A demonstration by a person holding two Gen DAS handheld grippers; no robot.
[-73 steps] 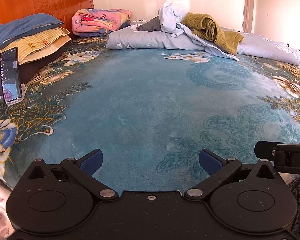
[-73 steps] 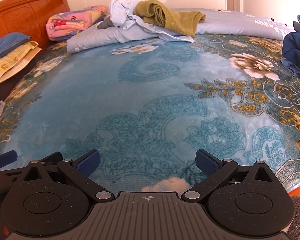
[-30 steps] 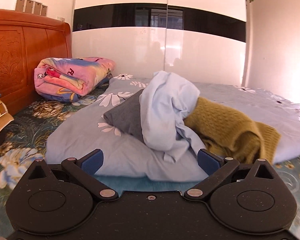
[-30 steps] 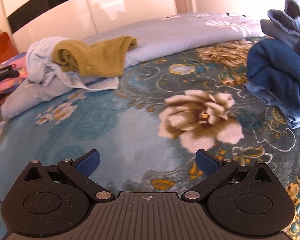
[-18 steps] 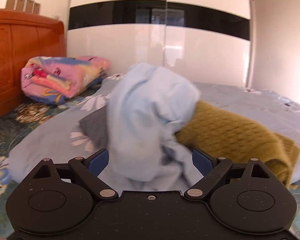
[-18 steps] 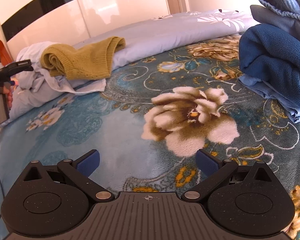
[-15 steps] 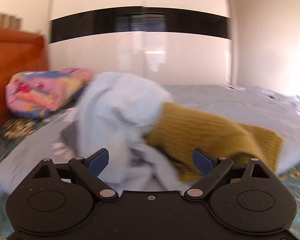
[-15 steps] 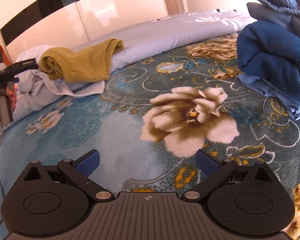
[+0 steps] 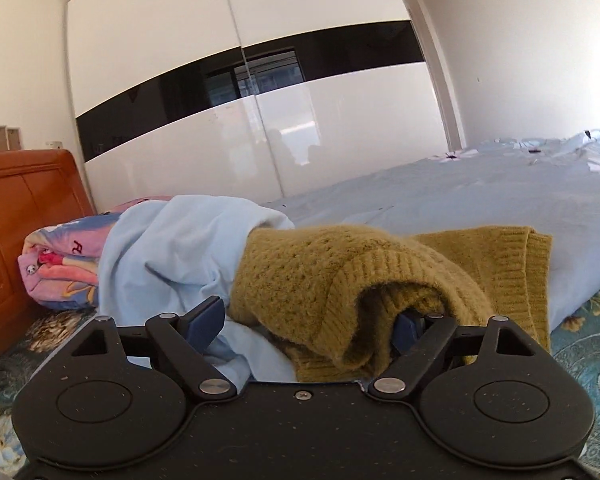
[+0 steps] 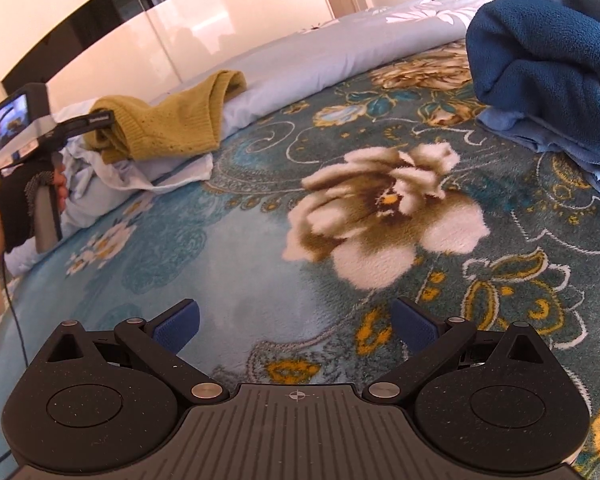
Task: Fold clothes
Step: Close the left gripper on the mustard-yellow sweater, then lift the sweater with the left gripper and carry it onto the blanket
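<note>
An olive-yellow knitted sweater (image 9: 340, 280) lies bunched on a pale blue quilt (image 9: 440, 216), against a crumpled light blue garment (image 9: 172, 248). My left gripper (image 9: 308, 320) is open, its jaws wide apart around a fold of the sweater; the right pad is partly hidden inside the knit. In the right wrist view the sweater (image 10: 168, 128) and the left gripper (image 10: 88, 120) show at the far left. My right gripper (image 10: 296, 320) is open and empty, low over the teal floral blanket (image 10: 240, 280).
A stack of folded dark blue and blue clothes (image 10: 548, 60) sits at the right. A pink patterned rolled blanket (image 9: 60, 264) lies by the wooden headboard (image 9: 20, 220). A white wardrobe (image 9: 260, 120) stands behind the bed.
My left gripper has moved forward and right, from the light blue garment onto the olive sweater, whose fold now lies between its jaws. My right gripper has drifted slightly over the blanket.
</note>
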